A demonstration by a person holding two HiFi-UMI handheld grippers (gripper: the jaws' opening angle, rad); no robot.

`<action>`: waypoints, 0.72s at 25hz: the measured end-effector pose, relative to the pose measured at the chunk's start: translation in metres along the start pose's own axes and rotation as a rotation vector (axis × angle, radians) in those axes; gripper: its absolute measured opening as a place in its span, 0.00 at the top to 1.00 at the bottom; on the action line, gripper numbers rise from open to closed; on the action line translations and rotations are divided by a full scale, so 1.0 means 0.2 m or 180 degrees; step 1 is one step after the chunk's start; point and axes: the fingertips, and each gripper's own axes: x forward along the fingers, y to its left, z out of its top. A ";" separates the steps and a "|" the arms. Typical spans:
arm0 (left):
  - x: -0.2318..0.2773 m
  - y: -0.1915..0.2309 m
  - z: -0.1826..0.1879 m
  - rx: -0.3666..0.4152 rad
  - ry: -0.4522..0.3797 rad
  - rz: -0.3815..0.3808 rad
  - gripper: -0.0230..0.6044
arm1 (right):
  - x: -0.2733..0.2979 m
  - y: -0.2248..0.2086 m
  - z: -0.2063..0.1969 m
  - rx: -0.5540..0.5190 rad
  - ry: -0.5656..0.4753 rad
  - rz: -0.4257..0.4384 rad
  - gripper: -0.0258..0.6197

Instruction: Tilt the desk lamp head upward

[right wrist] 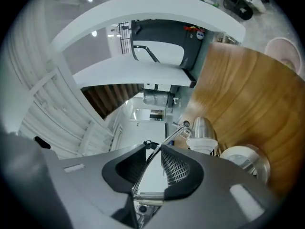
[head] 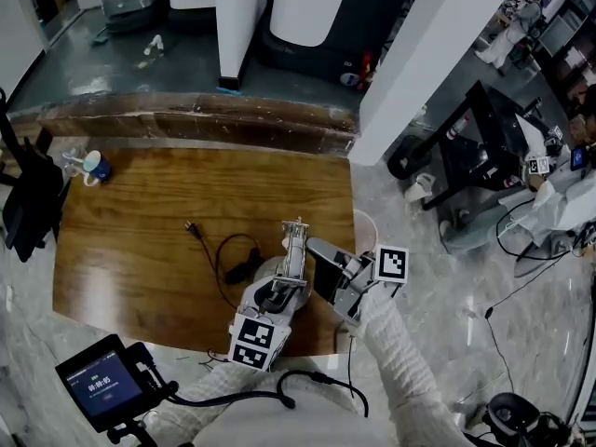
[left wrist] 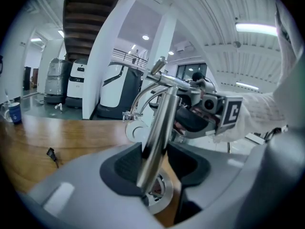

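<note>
Wooden worktop (head: pixel 140 250), seen from above. The desk lamp (head: pixel 295 245) stands near its front edge, a black cable (head: pixel 244 269) lies beside it, and a blue cup (head: pixel 97 168) stands at the far left corner.
</note>
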 end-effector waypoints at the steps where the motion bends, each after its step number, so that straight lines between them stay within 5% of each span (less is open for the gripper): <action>1: 0.00 0.00 0.00 0.0003 -0.0002 -0.0002 0.71 | 0.01 -0.01 0.00 0.0040 0.0024 -0.0008 0.83; 18: 0.04 -0.01 0.02 0.0016 0.0020 0.0017 0.71 | 0.12 -0.06 0.02 0.0482 0.0337 0.0078 0.79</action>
